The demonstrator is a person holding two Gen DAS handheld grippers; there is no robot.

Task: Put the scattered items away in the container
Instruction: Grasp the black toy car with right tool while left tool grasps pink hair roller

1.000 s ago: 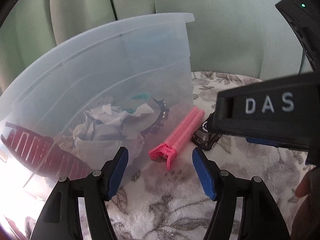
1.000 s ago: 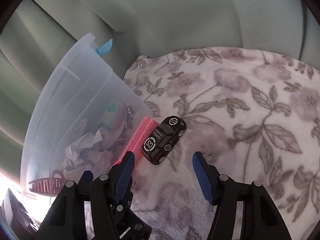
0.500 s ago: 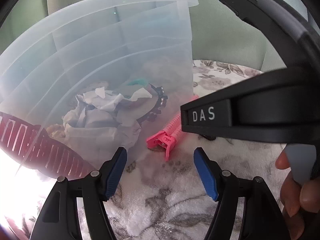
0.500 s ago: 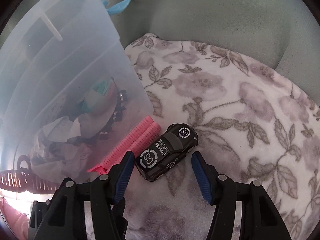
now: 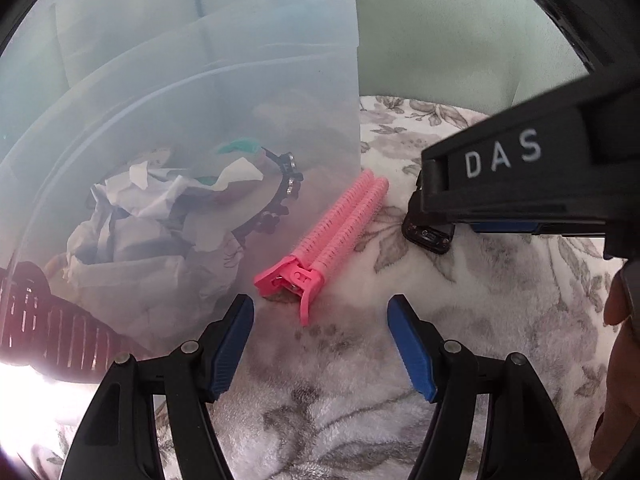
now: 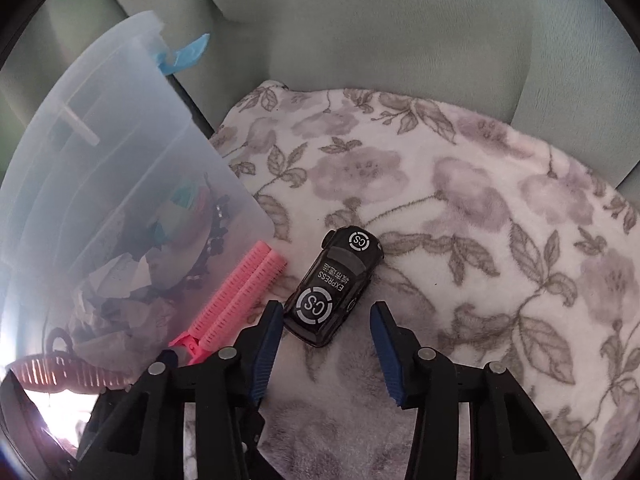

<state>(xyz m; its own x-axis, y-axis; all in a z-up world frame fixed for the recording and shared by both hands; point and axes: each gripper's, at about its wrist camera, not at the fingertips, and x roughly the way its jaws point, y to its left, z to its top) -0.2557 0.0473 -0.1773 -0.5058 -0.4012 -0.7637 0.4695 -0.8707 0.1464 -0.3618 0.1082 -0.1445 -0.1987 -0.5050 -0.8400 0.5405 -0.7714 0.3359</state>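
Note:
A black toy car [image 6: 336,284] lies on the flowered blanket [image 6: 480,220], beside a pink hair-roller clip [image 6: 236,300] that rests against the clear plastic container [image 6: 100,160]. My right gripper [image 6: 326,344] points down at the car. Its jaws are closing, with the car's near end between the blue fingertips [image 6: 384,344]; the right pad still stands apart from the car. In the left wrist view, my left gripper [image 5: 320,340] is open just short of the pink clip [image 5: 324,240], nothing between its fingers. The right gripper's body [image 5: 520,176] hides most of the car [image 5: 428,236] there.
The container [image 5: 180,100] holds crumpled paper [image 5: 152,220], a black beaded band [image 5: 280,196] and a dark red comb-like piece [image 5: 52,332]. A blue latch [image 6: 188,54] sticks out at its rim. Green cushions [image 6: 380,32] rise behind the blanket. A person's hand [image 5: 620,360] is at the right edge.
The right gripper has come closer to the car and its jaws have narrowed around the car's near end. The left gripper has moved nearer the pink clip, still wide.

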